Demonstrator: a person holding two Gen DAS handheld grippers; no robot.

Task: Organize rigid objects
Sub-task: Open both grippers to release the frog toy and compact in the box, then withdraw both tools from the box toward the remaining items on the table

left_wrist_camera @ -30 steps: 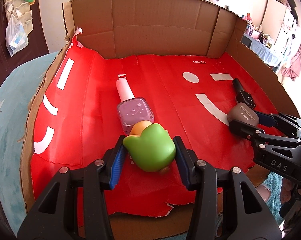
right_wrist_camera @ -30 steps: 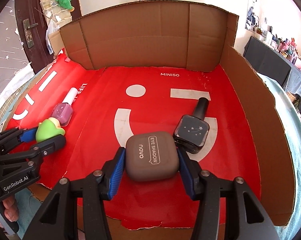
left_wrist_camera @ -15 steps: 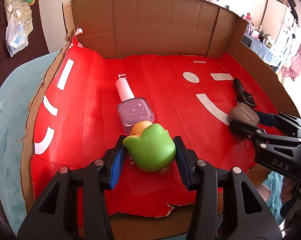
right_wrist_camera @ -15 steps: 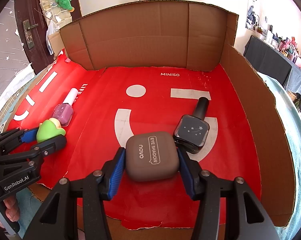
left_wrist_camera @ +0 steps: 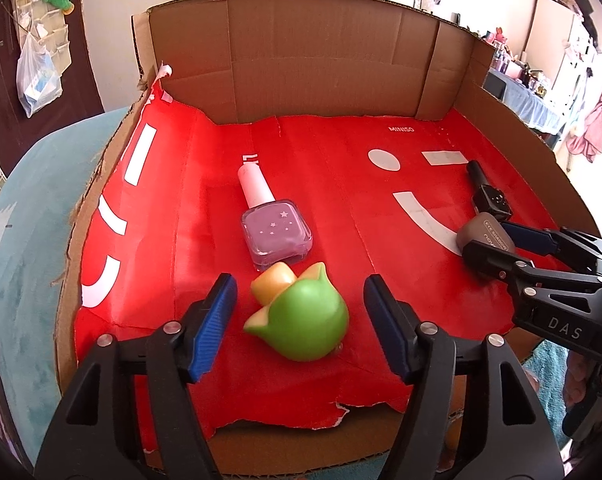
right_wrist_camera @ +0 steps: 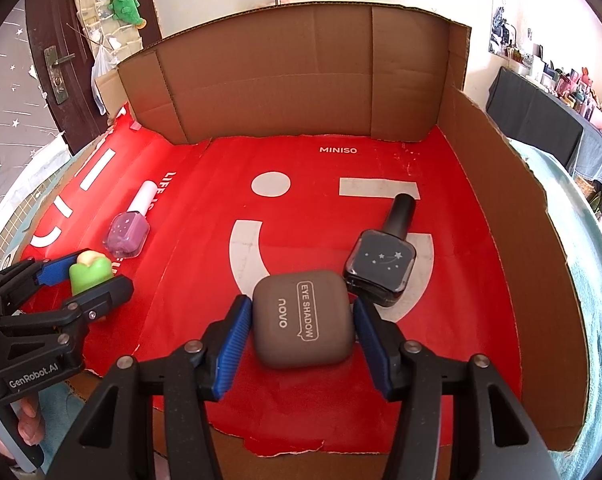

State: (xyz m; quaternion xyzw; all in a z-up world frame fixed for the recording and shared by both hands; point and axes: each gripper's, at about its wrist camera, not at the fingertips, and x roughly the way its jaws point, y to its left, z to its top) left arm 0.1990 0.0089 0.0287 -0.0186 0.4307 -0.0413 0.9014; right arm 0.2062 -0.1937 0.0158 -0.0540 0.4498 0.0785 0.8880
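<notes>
Red paper-lined cardboard tray point(left_wrist_camera: 149, 216) on teal cloth, cluttered room behind. Left gripper point(left_wrist_camera: 299, 322) jaws opening, clear of green plastic toy point(left_wrist_camera: 305, 330) between them. Right gripper point(right_wrist_camera: 301, 340) jaws opening around brown eyeshadow case point(right_wrist_camera: 301, 318).

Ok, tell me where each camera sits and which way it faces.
Left wrist: on the left tool, looking down into the cardboard tray at the green toy between its opening jaws; the right tool shows too.
Right wrist: on the right tool, over the eyeshadow case; the left tool and a hand show.
Shared: pink bottle, black bottle.
</notes>
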